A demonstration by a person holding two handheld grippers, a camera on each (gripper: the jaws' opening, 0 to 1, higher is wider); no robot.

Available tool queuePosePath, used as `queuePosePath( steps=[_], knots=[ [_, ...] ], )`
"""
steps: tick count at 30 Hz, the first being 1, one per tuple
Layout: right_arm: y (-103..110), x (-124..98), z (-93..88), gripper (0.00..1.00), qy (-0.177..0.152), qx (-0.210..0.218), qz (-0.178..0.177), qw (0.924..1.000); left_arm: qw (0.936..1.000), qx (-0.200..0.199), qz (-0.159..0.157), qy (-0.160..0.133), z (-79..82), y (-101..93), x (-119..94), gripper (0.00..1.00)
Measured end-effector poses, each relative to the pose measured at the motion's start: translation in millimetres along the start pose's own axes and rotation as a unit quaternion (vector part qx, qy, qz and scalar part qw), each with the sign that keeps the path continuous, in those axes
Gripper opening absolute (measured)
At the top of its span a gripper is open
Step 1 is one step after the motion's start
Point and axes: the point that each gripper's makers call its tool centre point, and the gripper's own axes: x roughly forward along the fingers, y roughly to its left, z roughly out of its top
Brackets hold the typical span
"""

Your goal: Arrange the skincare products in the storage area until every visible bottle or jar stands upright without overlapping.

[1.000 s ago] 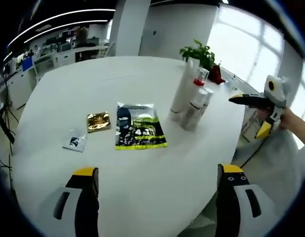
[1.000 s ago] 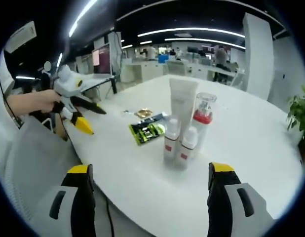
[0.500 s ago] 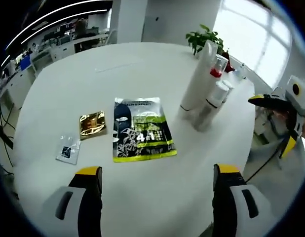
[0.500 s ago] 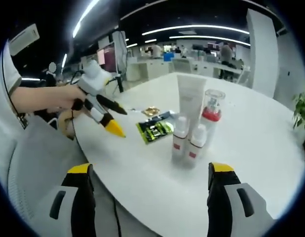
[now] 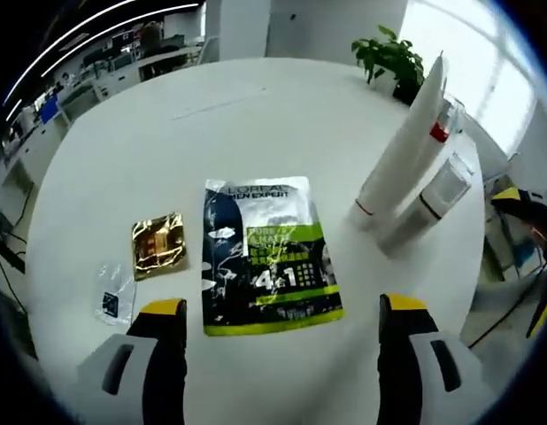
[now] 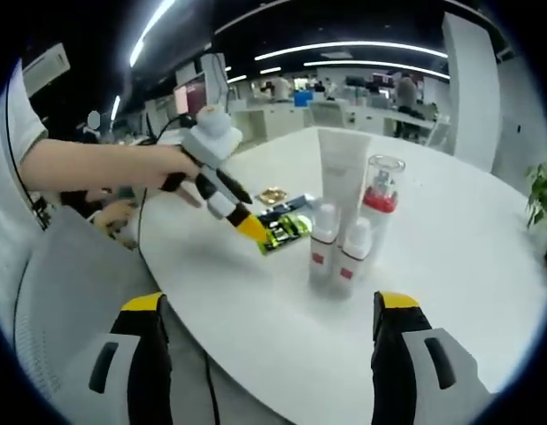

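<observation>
Four skincare containers stand upright in a tight cluster near the round white bench's [image 6: 450, 257] rim: a tall white tube [image 6: 342, 181], a clear pump bottle with a red band [image 6: 381, 197] and two small white bottles [image 6: 322, 251] [image 6: 354, 258] just in front. A green-and-black sachet [image 5: 266, 257] lies flat beside them, with a gold packet [image 5: 157, 243] and a small clear packet [image 5: 112, 293] farther along; broad bare surface stretches beyond toward a potted plant [image 5: 390, 60]. The left gripper [image 6: 253, 228], held in a person's hand [image 6: 172, 166], hovers over the sachet's near end, its fingers spread wide and empty. The right gripper [image 6: 265, 354] hangs off the bench edge, fingers likewise wide apart, gripping nothing.
</observation>
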Motion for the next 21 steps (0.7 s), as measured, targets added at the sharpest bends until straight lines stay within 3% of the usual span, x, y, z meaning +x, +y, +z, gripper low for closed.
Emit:
queuePosePath(
  steps=[6,21],
  knots=[
    [-0.4,-0.9,0.3,0.95,0.001,-0.002,-0.004,1.0000,0.9995,0.004,0.026,0.017,0.5,3.9,10.0,0.88],
    [-4.1,-2.0,1.3,0.94,0.000,0.004,-0.012,0.9999,0.9976,0.013,0.039,0.055,2.2,6.6,30.1,0.86]
  ],
)
